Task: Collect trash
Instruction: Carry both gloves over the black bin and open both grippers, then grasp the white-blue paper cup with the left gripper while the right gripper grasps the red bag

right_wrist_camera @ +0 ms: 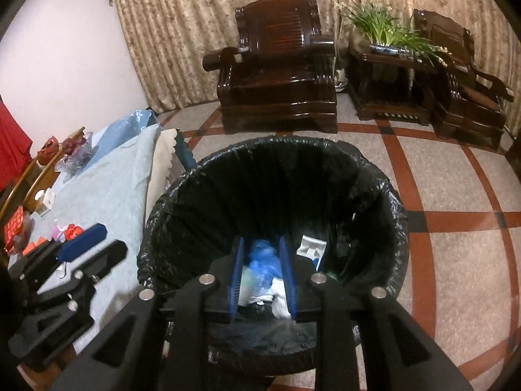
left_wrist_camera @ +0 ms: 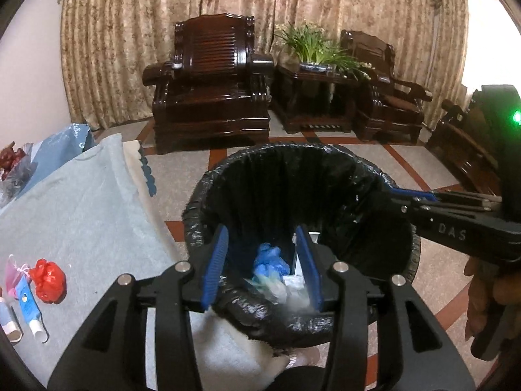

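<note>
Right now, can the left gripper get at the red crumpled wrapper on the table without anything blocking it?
Probably yes. The left gripper is open and empty above the bin. The red wrapper lies on the blue cloth to its left, uncovered, with only small tubes beside it.

One marking is legible. The letters "DAS" appear in pale capitals on the black side plate of the right tool (left_wrist_camera: 395,195), where it enters the left wrist view from the right edge. The letters run along the arm of the tool, behind the blue pad.

The small packets (left_wrist_camera: 29,309) lying on the blue cloth at the left edge of the same view carry printing, but it is too small and blurred to read. The red packets (right_wrist_camera: 14,231) on the worktop in the right wrist view also carry patterning or print that cannot be read.
</note>
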The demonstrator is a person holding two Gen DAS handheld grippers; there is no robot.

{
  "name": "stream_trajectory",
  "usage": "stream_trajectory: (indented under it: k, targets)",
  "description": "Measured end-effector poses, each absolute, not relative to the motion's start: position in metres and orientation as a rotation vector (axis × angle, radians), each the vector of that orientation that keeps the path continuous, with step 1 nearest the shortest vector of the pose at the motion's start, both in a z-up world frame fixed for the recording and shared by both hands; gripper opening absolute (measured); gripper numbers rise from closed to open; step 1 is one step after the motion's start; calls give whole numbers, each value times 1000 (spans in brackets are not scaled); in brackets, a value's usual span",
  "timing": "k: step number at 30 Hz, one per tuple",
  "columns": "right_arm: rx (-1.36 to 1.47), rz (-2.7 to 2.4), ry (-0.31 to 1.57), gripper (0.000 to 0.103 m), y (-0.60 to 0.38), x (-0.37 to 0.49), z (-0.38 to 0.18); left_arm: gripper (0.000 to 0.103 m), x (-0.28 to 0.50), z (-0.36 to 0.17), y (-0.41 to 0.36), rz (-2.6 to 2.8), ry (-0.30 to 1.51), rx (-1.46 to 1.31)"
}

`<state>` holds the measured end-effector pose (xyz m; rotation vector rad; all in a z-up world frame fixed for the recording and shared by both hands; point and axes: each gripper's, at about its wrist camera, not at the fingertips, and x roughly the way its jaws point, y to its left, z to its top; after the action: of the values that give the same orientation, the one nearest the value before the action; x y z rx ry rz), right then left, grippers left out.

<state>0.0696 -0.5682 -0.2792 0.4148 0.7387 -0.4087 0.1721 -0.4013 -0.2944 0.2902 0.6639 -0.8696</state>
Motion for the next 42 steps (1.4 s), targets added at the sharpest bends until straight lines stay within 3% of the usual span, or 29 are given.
stream_trajectory:
  k: [8, 12, 15, 21, 30, 38, 42]
  targets:
    - [390, -356, 745, 24, -542, 78, -268, 64, 181, -277, -339, -730, 647, 238]
    - [362, -283, 740, 24, -507, 92, -260, 67, 193, -276, -273, -601, 662, 206]
    - [326, -207, 742, 33, -470, 109, -258, 70, 203, -274, -220, -498, 666, 185]
    - [272, -62, 763, 38, -395, 152, -261, 80, 218, -269, -115, -273, 654, 118]
    - [203, 78, 792, 38, -309, 212, -270, 81, 238, -272, -8, -100, 646, 52]
    - [180, 105, 819, 38, -274, 250, -285, 80, 263, -306, 16, -89, 673, 65]
    - [174, 97, 837, 38, -270, 265, -297, 73, 280, -328, 24, -92, 700, 59]
